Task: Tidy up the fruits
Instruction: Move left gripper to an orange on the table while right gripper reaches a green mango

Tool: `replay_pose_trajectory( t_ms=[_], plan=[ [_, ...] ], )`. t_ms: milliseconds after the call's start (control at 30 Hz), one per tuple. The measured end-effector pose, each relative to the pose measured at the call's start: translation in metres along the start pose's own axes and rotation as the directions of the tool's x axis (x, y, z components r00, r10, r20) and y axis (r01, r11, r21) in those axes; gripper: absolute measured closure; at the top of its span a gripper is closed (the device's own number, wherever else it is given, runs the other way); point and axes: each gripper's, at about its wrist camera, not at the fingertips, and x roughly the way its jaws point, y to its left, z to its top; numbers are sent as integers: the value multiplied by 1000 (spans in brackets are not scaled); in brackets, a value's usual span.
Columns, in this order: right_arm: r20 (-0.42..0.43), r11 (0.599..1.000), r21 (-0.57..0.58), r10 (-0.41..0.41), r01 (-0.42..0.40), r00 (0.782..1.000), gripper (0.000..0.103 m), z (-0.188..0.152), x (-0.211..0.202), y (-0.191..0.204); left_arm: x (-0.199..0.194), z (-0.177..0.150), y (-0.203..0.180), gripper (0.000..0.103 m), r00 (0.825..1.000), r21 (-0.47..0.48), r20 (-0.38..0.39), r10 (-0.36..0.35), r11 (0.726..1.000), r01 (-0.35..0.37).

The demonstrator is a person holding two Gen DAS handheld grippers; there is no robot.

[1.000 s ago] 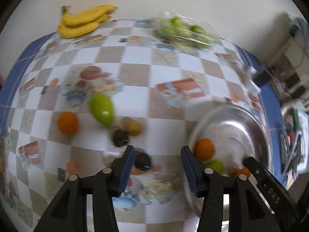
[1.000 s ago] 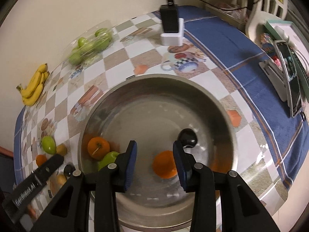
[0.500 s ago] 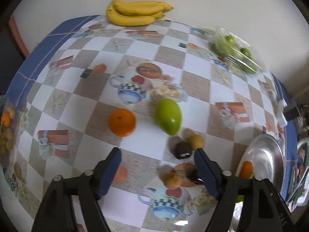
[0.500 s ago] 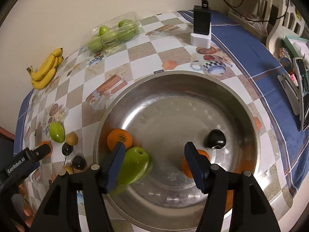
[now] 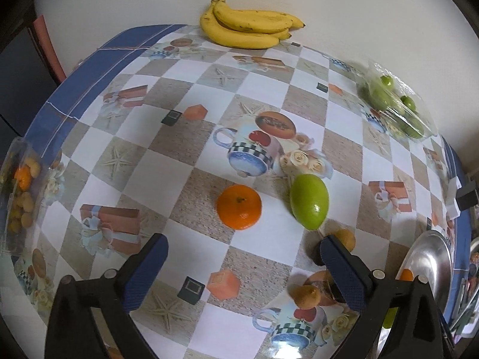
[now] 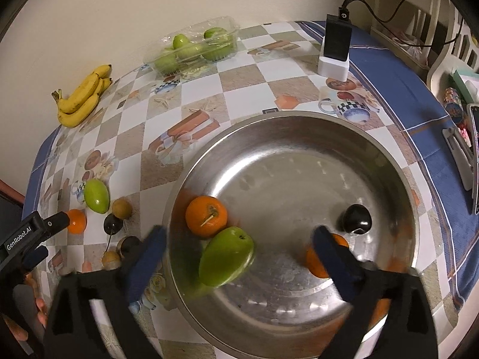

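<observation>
Change: both pairs of fingers just opened wide; left view swung from bowl to loose fruit; mango rolled in bowl.
Left gripper (image 5: 244, 267): fingers spread, nothing between; above counter (image 5: 191, 68), near orange (image 5: 239, 206) and mango (image 5: 309, 201).
Right gripper (image 6: 239, 257): fingers spread, empty; over bowl (image 6: 299, 125).
Bowl contents: two oranges (image 6: 206, 216), green mango (image 6: 226, 255), dark fruit (image 6: 356, 219).
Far edge: bananas (image 5: 248, 27), packed green fruit (image 6: 194, 48).
</observation>
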Motion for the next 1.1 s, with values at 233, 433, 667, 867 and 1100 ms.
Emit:
replay_pose_trajectory(
  t_ms=[233, 433, 667, 867, 1100],
  plan=[
    [21, 1000, 3, 2, -2, 1000, 0, 1, 0, 4, 0, 5, 9, 0, 1000, 3, 12, 2, 1000, -2],
    [33, 1000, 18, 20, -21, 999, 0, 3, -1, 8, -2, 11, 18, 0, 999, 9, 34, -14, 1000, 14],
    [27, 998, -46, 46, -45, 999, 0, 7, -1, 35, -7, 21, 30, 0, 996, 10, 77, -38, 999, 37],
    [42, 987, -132, 100, -94, 994, 0, 13, -3, 77, -6, 29, 46, 0, 995, -15, 94, -40, 999, 42],
    [0, 970, -188, 159, -156, 987, 0, 21, 13, 120, 1, 37, 58, 0, 995, -50, 89, -55, 997, 59]
  ],
)
